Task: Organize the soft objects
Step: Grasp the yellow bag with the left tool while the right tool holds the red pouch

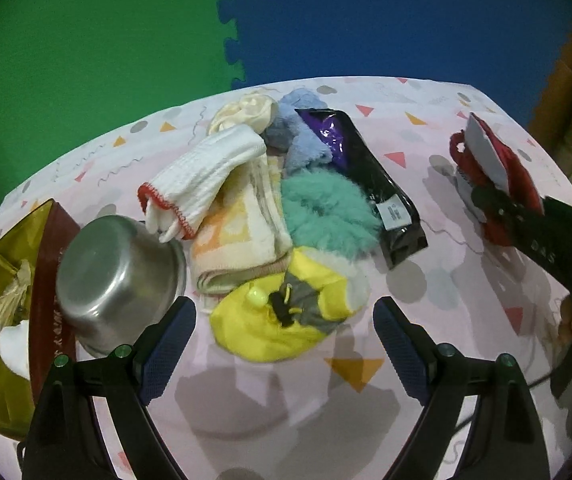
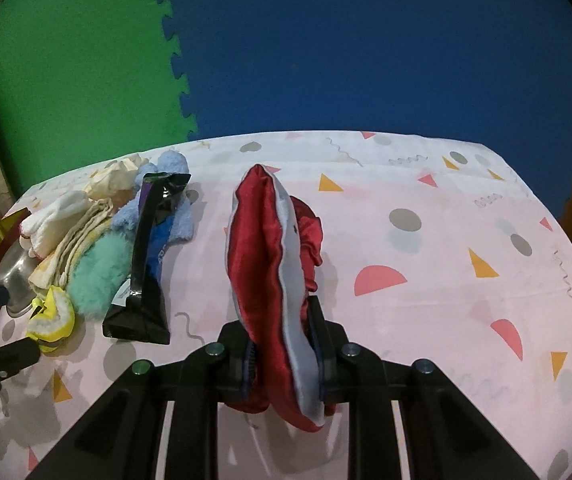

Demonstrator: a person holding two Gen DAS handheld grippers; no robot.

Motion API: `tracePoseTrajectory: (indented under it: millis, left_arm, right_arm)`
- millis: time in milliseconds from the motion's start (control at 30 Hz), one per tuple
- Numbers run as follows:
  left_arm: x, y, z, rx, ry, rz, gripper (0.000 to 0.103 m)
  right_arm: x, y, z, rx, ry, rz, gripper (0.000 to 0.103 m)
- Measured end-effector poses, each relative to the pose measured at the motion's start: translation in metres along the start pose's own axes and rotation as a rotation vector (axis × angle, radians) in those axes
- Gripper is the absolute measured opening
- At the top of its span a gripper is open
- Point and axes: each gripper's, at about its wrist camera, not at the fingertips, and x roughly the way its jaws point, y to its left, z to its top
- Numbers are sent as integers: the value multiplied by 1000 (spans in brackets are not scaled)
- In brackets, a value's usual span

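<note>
So the step in hand looks like sorting one piece out of the pile. The right tool [image 2: 284,354] is clenched on a red satin pouch [image 2: 264,248] with a pale grey lining, pinching it at its near end. The pouch stands on edge between the jaws, well apart from the main heap and out on the clear side of the desk [image 2: 446,240]. A ruffled red bit [image 2: 310,236] sits just behind it; can't tell if it's part of the same thing.

The left tool [image 1: 286,344] is released, jaws wide with nothing between them, hanging just short of a yellow soft item [image 1: 282,316] with grey and black trim, the nearest piece of the heap. That's probably its pick. The move calls for coming down over the yellow piece and closing on a bunched fold, not on the cloth under it.

What's in the way: a steel bowl [image 1: 118,276] tipped on its side sits right beside the left jaw, leaning at a red and gold box [image 1: 10,292] with stuff in it. Swing wide and it gets knocked.

Behind the yellow one is a folded cream and orange towel [image 1: 238,236] and a teal fuzzy thing [image 1: 326,216], touching. A white sock with red trim [image 1: 202,184] lies over the towel, and a black packet [image 1: 378,192] lies alongside. At the far edge there's a light blue fluffy piece [image 1: 298,128] and a cream bundle [image 1: 246,114]. It's all overlapped, so pulling one may drag its neighbours.
</note>
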Motion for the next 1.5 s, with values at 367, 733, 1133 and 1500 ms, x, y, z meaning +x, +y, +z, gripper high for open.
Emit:
tracePoseTrajectory:
  millis: [367, 733, 1133, 1500]
  left_arm:
    - [16, -2, 5, -40, 54, -29, 51]
    - [-14, 7, 1, -53, 21, -118, 14]
    - [-16, 1, -16, 50, 20, -83, 73]
    - [8, 9, -30, 66, 90, -62, 62]
  right_arm:
    - [6, 6, -3, -22, 21, 15, 22]
    - [8, 5, -3, -11, 26, 30, 22]
    - [8, 5, -3, 2, 24, 40, 22]
    - [8, 4, -3, 7, 27, 47, 22]
